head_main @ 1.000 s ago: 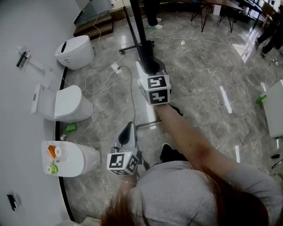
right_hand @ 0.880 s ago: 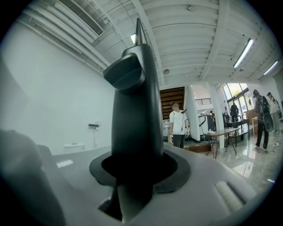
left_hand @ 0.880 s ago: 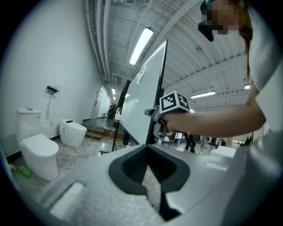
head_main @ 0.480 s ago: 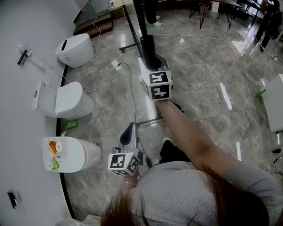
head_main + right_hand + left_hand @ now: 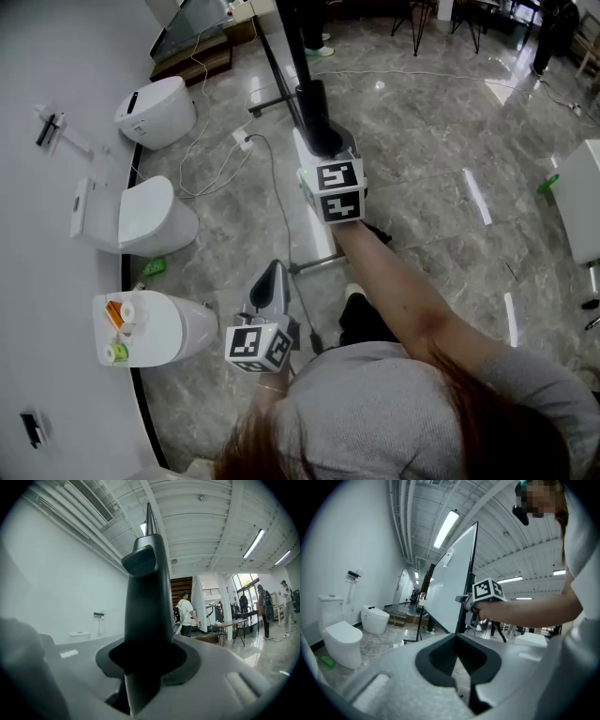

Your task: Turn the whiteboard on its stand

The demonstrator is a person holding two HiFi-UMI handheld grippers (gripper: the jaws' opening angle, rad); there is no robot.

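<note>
Grey marble floor (image 5: 422, 187) runs to a white wall (image 5: 47, 75) lined with toilets (image 5: 141, 220) at nine o'clock. Right tongs (image 5: 312, 94), which have just been closing, grip the whiteboard (image 5: 450, 583) edge at twelve o'clock. The left tongs (image 5: 272, 274) are pressed together and empty.

Black-framed white whiteboard (image 5: 450, 583) stands over a grey, marble-veined stone floor (image 5: 422, 187). Glossy white ceramic toilets (image 5: 141, 220) match the white wall (image 5: 37, 234); the small plastic bottle (image 5: 152, 269) is green. Marker cube (image 5: 330, 190) shows black-and-white square patterns.

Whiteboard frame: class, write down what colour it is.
The whiteboard frame is black, clearest in the left gripper view.
</note>
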